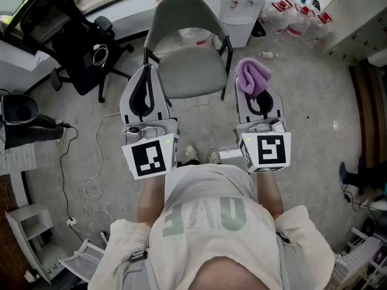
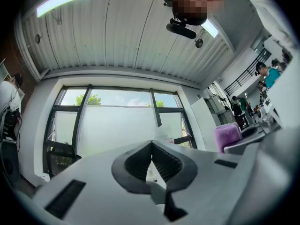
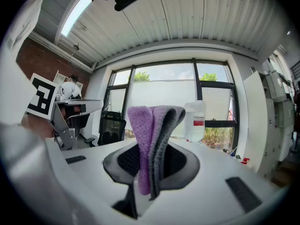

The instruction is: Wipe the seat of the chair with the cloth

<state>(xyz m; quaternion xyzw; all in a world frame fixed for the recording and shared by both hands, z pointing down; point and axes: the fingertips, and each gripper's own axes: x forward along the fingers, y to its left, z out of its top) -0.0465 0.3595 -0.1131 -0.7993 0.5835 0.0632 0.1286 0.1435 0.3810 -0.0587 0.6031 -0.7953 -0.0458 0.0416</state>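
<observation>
Just past the person's pale shirt (image 1: 205, 216), the right gripper (image 1: 256, 98) pinches a fluffy purple cloth (image 1: 253, 76) between its ribbed black pads. The cloth is folded, with a grey edge, and the fold stands out beyond the fingertips. It is held in the air by the right side of the chair (image 1: 192, 71), which has a smooth, rounded grey-green seat on a thin black frame. To the left, the left gripper (image 1: 146, 77) has its jaws closed together on nothing.
</observation>
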